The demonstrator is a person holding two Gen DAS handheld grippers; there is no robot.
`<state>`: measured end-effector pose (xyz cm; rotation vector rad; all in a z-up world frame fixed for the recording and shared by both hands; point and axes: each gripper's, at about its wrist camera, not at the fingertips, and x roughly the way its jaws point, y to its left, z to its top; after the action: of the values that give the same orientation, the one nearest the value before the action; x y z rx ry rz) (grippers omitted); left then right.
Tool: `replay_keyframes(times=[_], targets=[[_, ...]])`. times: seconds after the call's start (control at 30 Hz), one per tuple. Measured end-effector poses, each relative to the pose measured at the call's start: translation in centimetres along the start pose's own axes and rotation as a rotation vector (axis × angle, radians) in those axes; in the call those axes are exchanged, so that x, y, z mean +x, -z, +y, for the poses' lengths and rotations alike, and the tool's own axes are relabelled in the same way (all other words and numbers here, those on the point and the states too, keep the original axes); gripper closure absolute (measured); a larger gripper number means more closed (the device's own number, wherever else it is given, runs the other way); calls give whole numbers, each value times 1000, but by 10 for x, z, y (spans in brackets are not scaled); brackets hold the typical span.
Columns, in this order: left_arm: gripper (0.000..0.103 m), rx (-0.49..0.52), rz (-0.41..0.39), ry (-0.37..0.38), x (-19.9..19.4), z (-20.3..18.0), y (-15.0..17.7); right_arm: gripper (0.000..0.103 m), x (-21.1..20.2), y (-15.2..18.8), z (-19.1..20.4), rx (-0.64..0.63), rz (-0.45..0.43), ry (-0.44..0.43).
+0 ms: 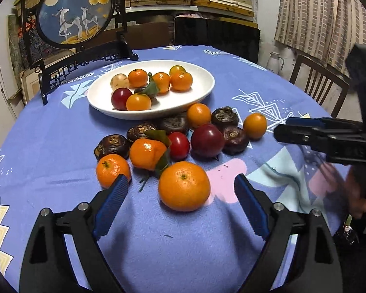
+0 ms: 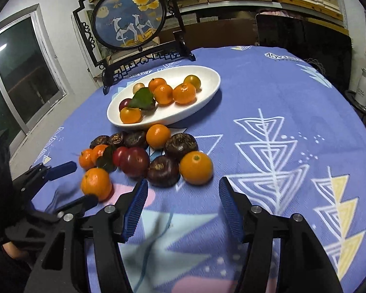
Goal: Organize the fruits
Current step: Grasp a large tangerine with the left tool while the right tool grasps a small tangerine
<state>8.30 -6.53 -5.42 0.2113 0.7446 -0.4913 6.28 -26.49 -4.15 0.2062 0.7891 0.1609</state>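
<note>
A white oval plate holds several tangerines, a red plum and a leaf. In front of it a pile of loose fruit lies on the blue tablecloth: tangerines, dark water chestnuts and red plums. My left gripper is open, its jaws on either side of a large tangerine. My right gripper is open and empty, just short of an orange and a water chestnut. The right gripper also shows in the left wrist view.
A framed round deer painting on a black stand stands behind the plate. Dark chairs sit at the far edge, a wooden chair at the right. A white kettle is off the table.
</note>
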Motion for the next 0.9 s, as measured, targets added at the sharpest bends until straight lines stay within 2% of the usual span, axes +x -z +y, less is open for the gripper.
replay_keyframes(times=[0.17,0.23,0.27,0.33,0.43,0.63,0.9], targets=[[17,27,2,-18,4,-9,-2,42,-9,7,-11,21,-5,21],[34,21,19,7,8,-9,-1,42,-9,9,-15,31,-2,27],[48,17,32,9,11,-8,-1,42,-9,10,-16,32,-1,31],[57,3,28,21,11,-4,0,42,-8,11,-16,28,0,37],[57,-14,10,68,4,-1,3,42,-7,11,-13,16,-2,46],[57,-46,-39,70,-20,10,9,42,0,7,-10,4,7,54],[57,-55,-51,70,-34,14,15,43,32,-15,1,-58,48,137]])
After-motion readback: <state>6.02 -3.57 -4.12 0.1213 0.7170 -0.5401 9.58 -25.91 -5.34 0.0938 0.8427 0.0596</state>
